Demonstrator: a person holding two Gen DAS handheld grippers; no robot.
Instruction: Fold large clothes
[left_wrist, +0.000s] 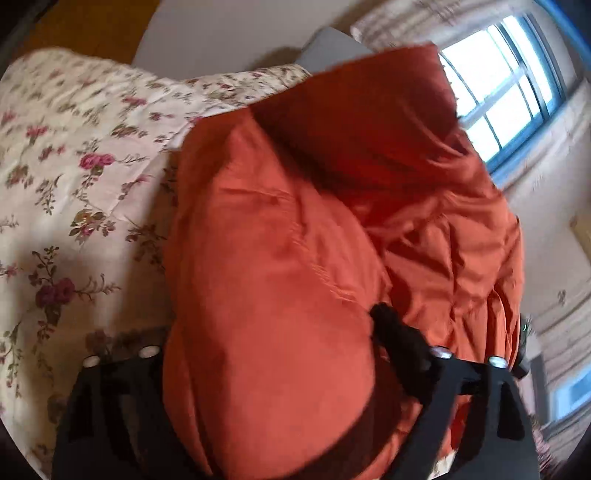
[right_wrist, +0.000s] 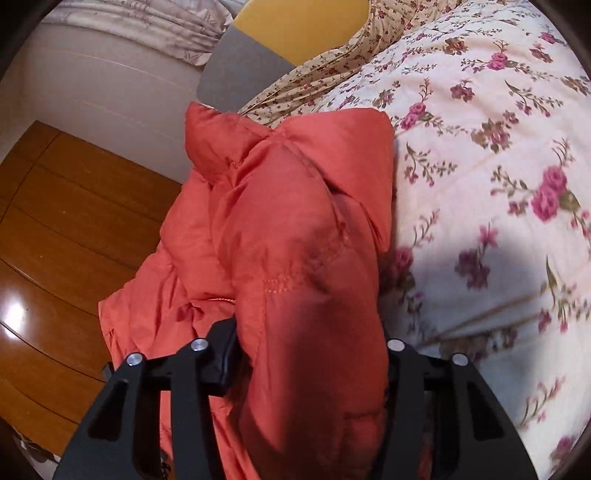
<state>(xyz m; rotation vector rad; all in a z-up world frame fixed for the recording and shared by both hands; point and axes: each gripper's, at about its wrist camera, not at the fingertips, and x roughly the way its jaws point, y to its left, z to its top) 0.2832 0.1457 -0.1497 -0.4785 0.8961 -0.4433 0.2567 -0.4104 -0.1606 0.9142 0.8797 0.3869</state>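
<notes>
Over the floral bed, both my hand-held grippers clamp thick folds of the orange padded jacket: left hand-held gripper, right hand-held gripper, jacket bunched near the bed's edge.

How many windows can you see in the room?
2. A large blue-framed window sits upper right in the left wrist view; a smaller bright window shows at the lower right edge. Others may be hidden.
</notes>
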